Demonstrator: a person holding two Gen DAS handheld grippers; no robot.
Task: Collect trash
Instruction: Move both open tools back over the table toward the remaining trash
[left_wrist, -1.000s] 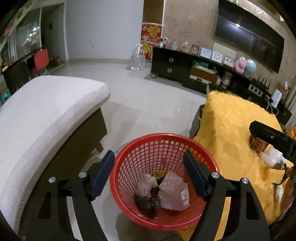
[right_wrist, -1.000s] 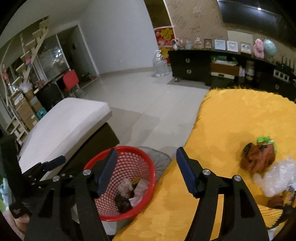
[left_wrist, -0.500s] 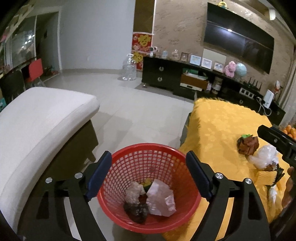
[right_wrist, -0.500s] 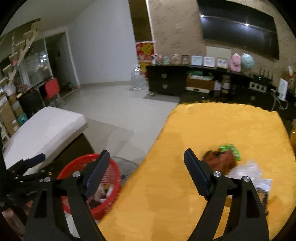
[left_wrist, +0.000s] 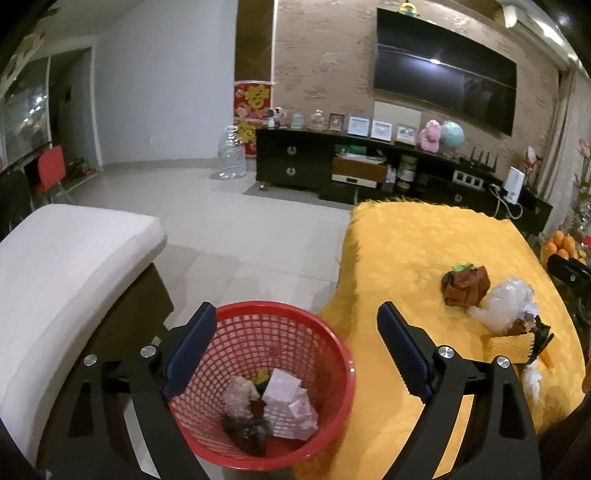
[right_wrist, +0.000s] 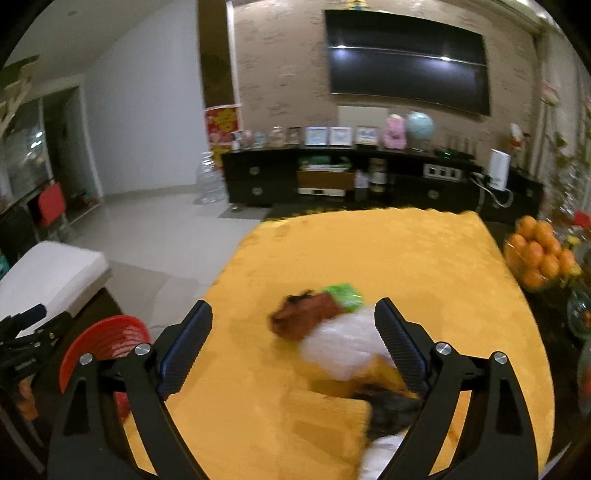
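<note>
A red mesh basket (left_wrist: 332, 354) sits on the floor by the yellow-clothed table (left_wrist: 424, 243), holding pink crumpled paper (left_wrist: 288, 402) and darker scraps. My left gripper (left_wrist: 294, 308) hovers above it, jaws opening, nothing between them. On the cloth lie a brown crumpled wrapper (left_wrist: 465, 286) and a clear plastic bag (left_wrist: 506, 302). My right gripper (right_wrist: 293, 306) hangs over the table, jaws opening and gripping nothing, with the blurred brown wrapper (right_wrist: 306, 321) and white plastic bag (right_wrist: 343, 347) lying between and below its fingers. A dark scrap (right_wrist: 391, 410) lies nearer. The basket (right_wrist: 99, 339) shows at lower left.
A white cushioned seat (left_wrist: 66, 258) stands left of the basket. A bowl of oranges (right_wrist: 539, 258) sits off the table's right side. A black cabinet (left_wrist: 295, 166) with frames and a water jug (left_wrist: 231, 155) line the far wall. Tiled floor lies between.
The right gripper swung right, from over the basket to over the trash on the table, and its jaws widened. The left gripper shifted a little, its jaws slightly wider.
</note>
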